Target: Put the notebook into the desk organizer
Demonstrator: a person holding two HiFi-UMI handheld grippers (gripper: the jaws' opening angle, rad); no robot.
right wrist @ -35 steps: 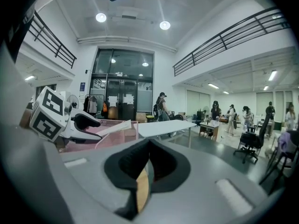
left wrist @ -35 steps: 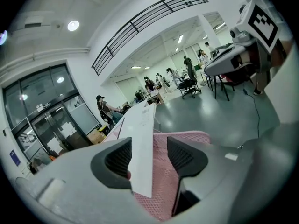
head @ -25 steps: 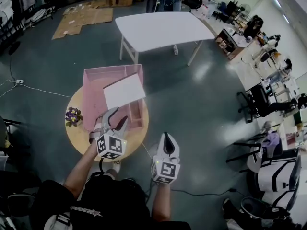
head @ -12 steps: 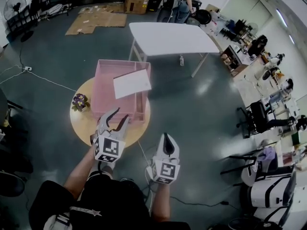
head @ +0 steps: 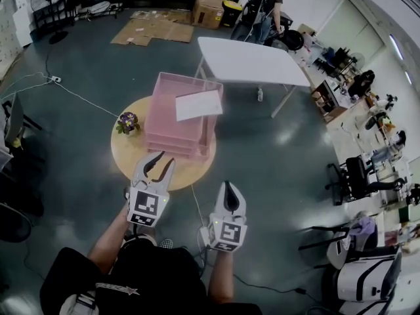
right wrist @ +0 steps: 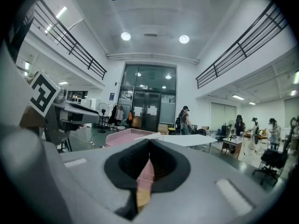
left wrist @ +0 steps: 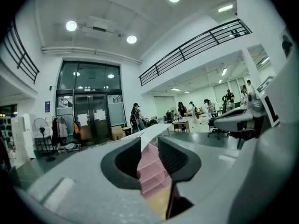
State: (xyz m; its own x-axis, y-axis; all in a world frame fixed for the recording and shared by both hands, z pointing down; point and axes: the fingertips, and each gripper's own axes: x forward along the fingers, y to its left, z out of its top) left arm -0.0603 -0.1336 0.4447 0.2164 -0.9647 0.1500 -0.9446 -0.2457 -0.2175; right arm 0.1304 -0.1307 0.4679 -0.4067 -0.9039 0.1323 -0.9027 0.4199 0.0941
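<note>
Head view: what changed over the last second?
Both grippers drew back from the pink plastic desk organizer. The left gripper has been closing its jaws partway, nothing between them. Unchanged: right gripper shut and empty, white notebook lying across the organizer's top, on the round wooden table.

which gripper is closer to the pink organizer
Left. The left gripper sits short of the organizer, fingers closing on nothing; the right gripper is farther back and rightward.

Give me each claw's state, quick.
Left claw: open, jaws just been closing, nothing between them.
Right claw: shut, empty.
</note>
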